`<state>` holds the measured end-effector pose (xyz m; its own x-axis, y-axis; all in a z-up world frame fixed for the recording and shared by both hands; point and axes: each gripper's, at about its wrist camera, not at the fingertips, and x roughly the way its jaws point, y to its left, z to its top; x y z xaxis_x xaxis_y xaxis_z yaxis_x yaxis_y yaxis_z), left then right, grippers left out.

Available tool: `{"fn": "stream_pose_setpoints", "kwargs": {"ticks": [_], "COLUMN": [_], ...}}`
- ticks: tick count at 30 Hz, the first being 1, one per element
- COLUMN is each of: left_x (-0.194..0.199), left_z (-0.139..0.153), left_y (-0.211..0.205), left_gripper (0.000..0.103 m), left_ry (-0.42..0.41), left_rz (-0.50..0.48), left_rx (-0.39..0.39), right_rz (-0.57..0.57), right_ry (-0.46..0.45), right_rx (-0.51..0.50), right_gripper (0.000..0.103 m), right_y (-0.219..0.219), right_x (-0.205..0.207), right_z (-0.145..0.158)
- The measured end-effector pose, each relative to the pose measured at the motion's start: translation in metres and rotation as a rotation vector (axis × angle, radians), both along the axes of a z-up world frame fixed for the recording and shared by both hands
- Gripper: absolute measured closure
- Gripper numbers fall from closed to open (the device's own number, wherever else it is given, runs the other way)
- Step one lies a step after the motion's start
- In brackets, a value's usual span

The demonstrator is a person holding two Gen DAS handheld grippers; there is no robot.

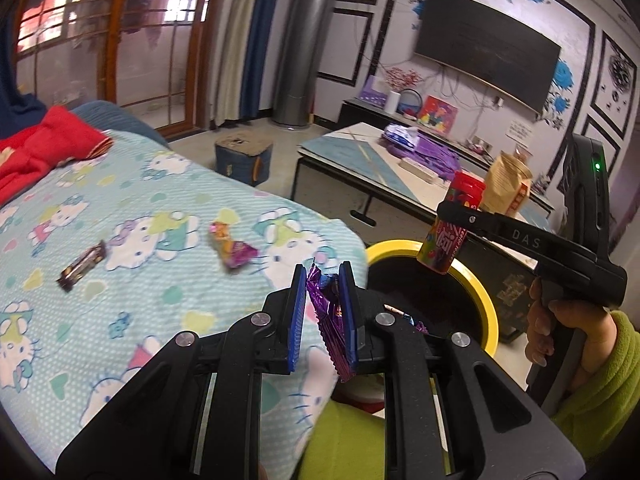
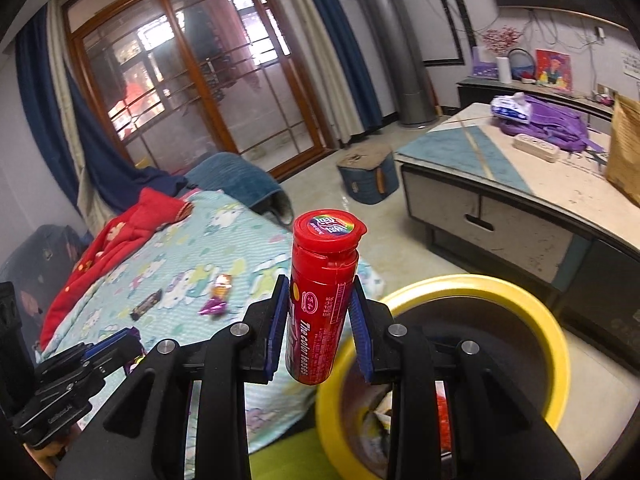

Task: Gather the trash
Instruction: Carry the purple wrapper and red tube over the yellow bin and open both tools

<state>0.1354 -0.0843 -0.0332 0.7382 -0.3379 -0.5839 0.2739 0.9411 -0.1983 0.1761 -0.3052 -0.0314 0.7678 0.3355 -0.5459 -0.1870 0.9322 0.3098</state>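
— What do you have in your left gripper (image 1: pixel 323 280)?

— A crumpled purple foil wrapper (image 1: pixel 329 312). The blue pads are clamped on it from both sides, and its crimped lower edge hangs down between the fingers. I hold it just over the edge of the bed, beside the yellow-rimmed bin (image 1: pixel 486 300).

— And the right gripper (image 2: pixel 318 300)?

— It is closed on a red candy tube (image 2: pixel 322 292), gripped around its lower half. The tube stands nearly upright, cap end up, with a rainbow sticker on the cap. From the left camera the tube (image 1: pixel 448 228) hangs just above the far side of the bin's rim, and my right hand (image 1: pixel 560 320), in a green sleeve, shows on the handle.

— What is in the bin?

— From the right camera the bin (image 2: pixel 558 344) sits on the floor between the bed and the low surface (image 2: pixel 500 184). Some scraps lie at its bottom, white and red; I cannot tell what they are.

— Is any trash left on the bed?

— Two pieces lie on the cartoon-cat bedsheet (image 1: pixel 160 240): a dark brown bar wrapper (image 1: pixel 83 266) and, near it, an orange and purple candy wrapper (image 1: pixel 232 246). They lie apart from each other and touch neither gripper. A red garment (image 1: pixel 44 148) is bunched at the far end of the bed.
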Motion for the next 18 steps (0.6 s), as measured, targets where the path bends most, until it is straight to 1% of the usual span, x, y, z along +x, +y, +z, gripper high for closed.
{"fn": "stream_pose_setpoints", "kwargs": {"ticks": [5,9,15,18], "left_x": [0.005,0.010,0.012,0.015], "left_z": [-0.002,-0.004,-0.009,-0.014], "left_y": [-0.018,-0.036,-0.061,-0.069], "left_gripper": [0.092,0.092,0.092,0.092], "left_ry": [0.002,0.002,-0.003,0.003], "left_rz": [-0.043,-0.086,-0.146,-0.168], "left_rx": [0.012,0.016,0.037,0.035], "right_rz": [-0.050,-0.083,-0.108,-0.115], "right_ry": [0.011,0.037,0.062,0.072], "right_rx": [0.008,0.010,0.013,0.015], "right_gripper": [0.075,0.075,0.075,0.075], "right_y": [-0.025,-0.042,-0.057,-0.062], "right_x": [-0.002,-0.002,-0.003,-0.003], "right_z": [-0.002,-0.005,-0.010,-0.012]}}
